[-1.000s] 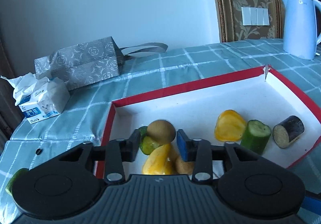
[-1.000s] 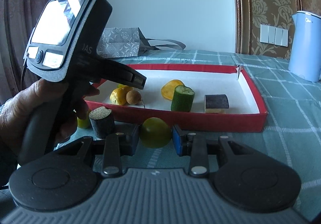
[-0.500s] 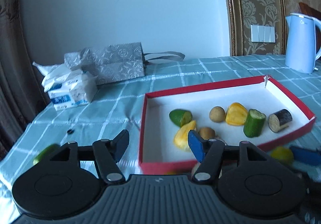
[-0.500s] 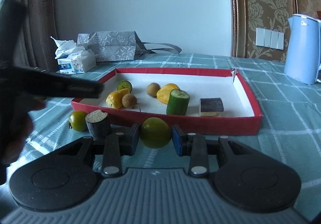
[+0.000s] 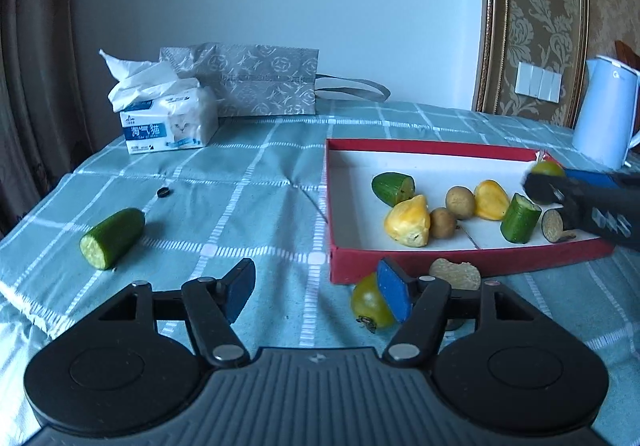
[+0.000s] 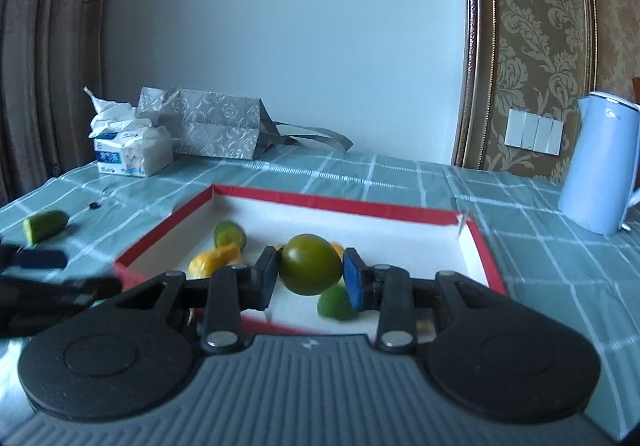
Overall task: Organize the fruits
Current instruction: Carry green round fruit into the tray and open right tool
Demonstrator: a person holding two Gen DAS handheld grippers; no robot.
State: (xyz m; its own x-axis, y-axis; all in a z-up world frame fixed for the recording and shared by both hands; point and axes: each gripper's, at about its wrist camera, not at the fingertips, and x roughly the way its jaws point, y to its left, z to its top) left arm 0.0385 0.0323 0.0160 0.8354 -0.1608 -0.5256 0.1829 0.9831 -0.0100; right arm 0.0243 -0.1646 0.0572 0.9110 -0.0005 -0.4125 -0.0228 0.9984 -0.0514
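My right gripper (image 6: 310, 276) is clamped on a green tomato (image 6: 310, 264), both pads pressing its sides, held above the near edge of the red box (image 6: 340, 204); below it, inside the box, lie a cut green piece and yellow pieces, blurred. My left gripper (image 5: 316, 296) has just been opening and its jaws stand apart with nothing between them, over the tablecloth (image 5: 240, 206) off the box's near left corner; a yellow-green tomato (image 5: 370, 306) sits on the cloth just behind my right-hand pad, beside a brown-topped chunk (image 5: 456, 274) against the box's near wall. A cucumber piece (image 5: 112, 238) lies well apart toward the table's left edge; a tissue pack (image 5: 168, 122) and a grey bag (image 5: 256, 80) stand at the far edge, a kettle (image 5: 604, 114) at the far right.
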